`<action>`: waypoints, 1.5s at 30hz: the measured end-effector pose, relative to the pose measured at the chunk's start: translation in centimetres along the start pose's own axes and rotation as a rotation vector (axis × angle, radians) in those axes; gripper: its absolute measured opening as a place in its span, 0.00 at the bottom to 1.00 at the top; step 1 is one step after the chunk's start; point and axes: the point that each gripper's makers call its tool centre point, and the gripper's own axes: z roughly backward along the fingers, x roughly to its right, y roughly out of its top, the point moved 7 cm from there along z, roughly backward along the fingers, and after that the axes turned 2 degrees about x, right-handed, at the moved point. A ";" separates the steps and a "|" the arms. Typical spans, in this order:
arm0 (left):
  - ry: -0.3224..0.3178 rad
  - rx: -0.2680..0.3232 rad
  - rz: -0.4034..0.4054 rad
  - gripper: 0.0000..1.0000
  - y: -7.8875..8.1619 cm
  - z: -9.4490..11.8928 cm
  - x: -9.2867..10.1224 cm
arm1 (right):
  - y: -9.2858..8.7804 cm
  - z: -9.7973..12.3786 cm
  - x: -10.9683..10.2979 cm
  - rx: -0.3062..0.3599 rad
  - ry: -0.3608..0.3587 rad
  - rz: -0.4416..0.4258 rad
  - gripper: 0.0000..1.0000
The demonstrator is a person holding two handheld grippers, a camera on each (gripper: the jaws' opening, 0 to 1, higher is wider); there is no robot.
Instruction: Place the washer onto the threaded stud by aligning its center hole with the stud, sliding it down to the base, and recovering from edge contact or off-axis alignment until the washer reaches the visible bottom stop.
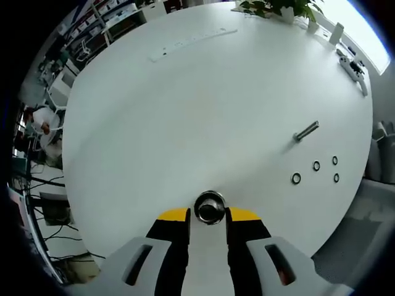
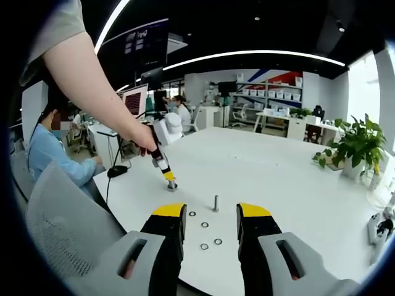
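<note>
Left gripper view
- Left gripper (image 1: 210, 213): its yellow-tipped fingers (image 1: 174, 215) rise from the bottom edge, drawn close together on a round metal base (image 1: 210, 207) that sits right between the tips.
- Round metal base: shiny, ring-shaped with a dark centre, resting on the white desk (image 1: 203, 111).
- Threaded stud (image 1: 306, 131): well ahead of the fingers and off to their right; whether it stands upright or leans I cannot tell from this angle.
- Washers: four small dark rings on the desk, to the right of the fingers and nearer than the stud; one washer (image 1: 296, 179) is closest to the fingertips, the other three sit just beyond it.
- Potted plant (image 1: 281, 7): at the far desk edge, far beyond the fingers.

Right gripper view
- Right gripper (image 2: 211, 219): fingers (image 2: 168, 216) spread wide apart, nothing between them.
- Threaded stud (image 2: 216, 203): upright on the desk (image 2: 278, 172), just past the fingertips and in line with the gap between them.
- Washers: four lie flat on the desk within the gap between the fingers, nearer than the stud; one washer (image 2: 205, 224) is about midway.
- Left gripper (image 2: 168, 179): ahead and to the left of the fingers, held by a person's hand (image 2: 143, 137), its tips pointing down at the round metal base (image 2: 172, 185).
- Seated person (image 2: 58, 151): in light blue, far left, beyond the desk edge.
</note>
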 end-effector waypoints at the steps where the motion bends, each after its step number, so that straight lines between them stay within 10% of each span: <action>1: 0.003 -0.002 -0.003 0.20 0.0 0.0 0.0 | 0.0 0.0 0.0 0.000 0.000 0.000 0.35; 34: 0.017 0.147 0.023 0.22 -0.9 3.3 -0.1 | -0.1 -0.2 -0.4 -0.013 0.027 0.011 0.35; 45: 0.002 0.243 0.142 0.23 -1.8 5.2 -0.9 | -0.3 -0.3 -0.5 -0.027 0.028 0.026 0.35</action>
